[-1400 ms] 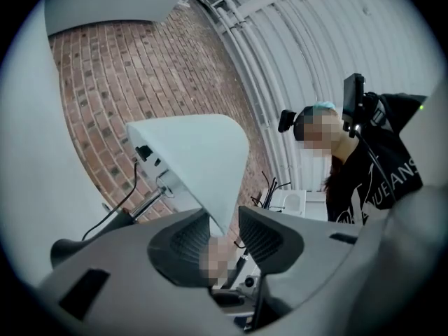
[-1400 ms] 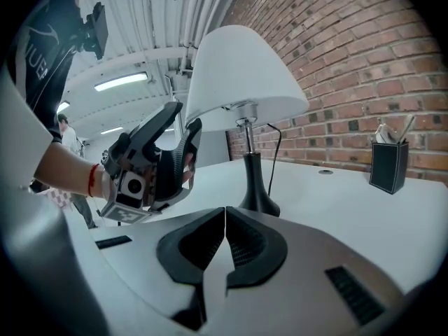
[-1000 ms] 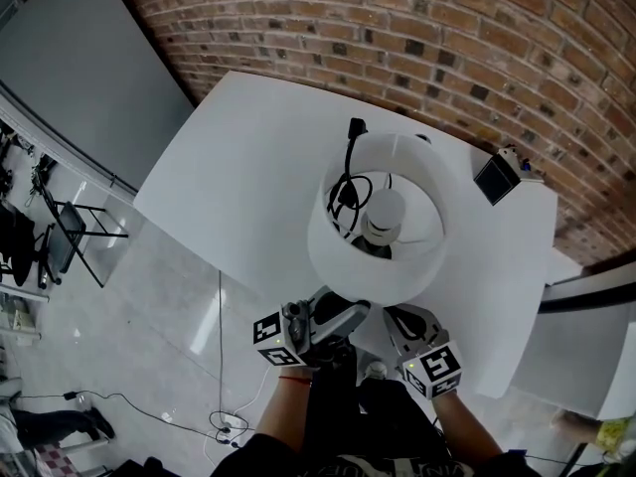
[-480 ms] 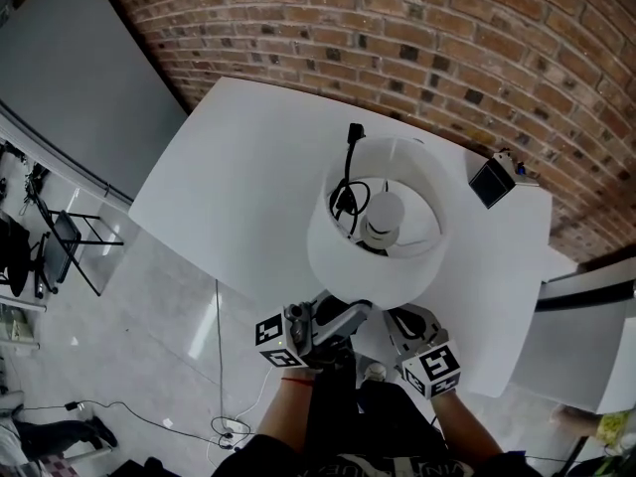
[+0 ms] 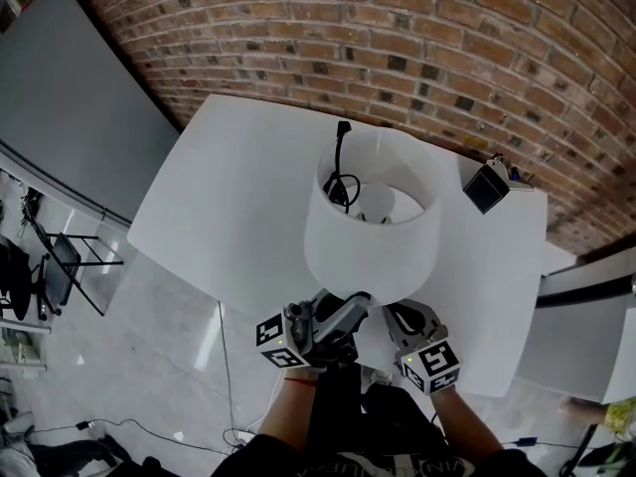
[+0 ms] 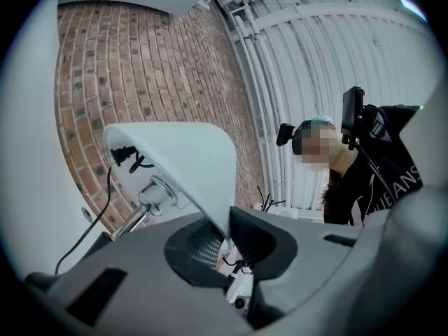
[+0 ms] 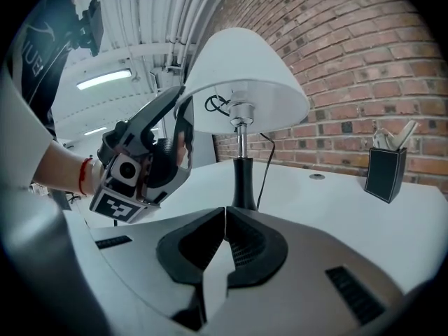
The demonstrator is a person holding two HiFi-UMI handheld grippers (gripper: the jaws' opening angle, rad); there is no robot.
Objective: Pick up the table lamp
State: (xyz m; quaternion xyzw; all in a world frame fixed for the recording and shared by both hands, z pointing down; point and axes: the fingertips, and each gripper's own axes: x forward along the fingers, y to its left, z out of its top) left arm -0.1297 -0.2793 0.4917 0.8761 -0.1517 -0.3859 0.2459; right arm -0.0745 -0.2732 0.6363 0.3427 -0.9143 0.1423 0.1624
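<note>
Left gripper [image 5: 350, 304] closing onto the lower rim of the white-shaded, black-stemmed table lamp [image 5: 370, 237], centre frame on the white table [image 5: 229, 187], pinching there to lift it. Right gripper [image 5: 399, 318] fully closed, empty, just beside.

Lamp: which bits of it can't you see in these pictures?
Foot: head view, the shade covers it; right gripper view, the right gripper cuts it off below the stem.
Cord end: left gripper view, it runs behind the left gripper, whose jaws are closing on the shade's rim.
</note>
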